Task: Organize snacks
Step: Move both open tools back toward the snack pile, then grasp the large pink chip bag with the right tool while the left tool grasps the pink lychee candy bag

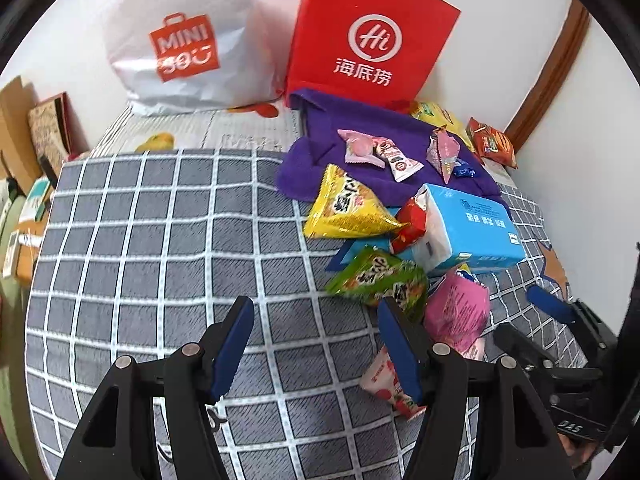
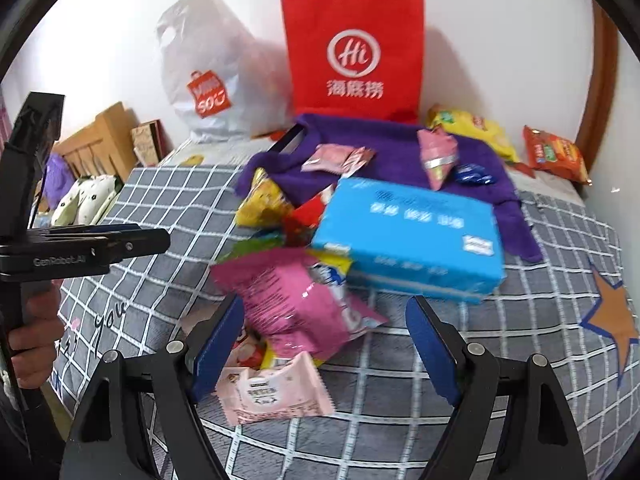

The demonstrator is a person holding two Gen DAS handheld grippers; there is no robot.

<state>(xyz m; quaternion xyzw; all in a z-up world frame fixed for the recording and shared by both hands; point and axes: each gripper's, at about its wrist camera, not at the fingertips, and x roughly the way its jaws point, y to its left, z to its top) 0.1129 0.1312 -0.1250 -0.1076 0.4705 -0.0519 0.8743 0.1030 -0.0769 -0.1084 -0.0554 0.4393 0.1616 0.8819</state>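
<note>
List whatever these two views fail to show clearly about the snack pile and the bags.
- Red bag and white bag: insides unseen in both views, walls hide them.
- Blue box: print smeared by blur, right wrist view.
- Strawberry packet: partly behind the left gripper's finger, left wrist view.

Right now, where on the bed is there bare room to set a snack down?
The checked grey bedspread lies bare left of the yellow snack bag and green snack bag, back to the white Miniso bag. A smaller patch sits right of the blue tissue pack, by the orange star. The purple towel is crowded.
</note>
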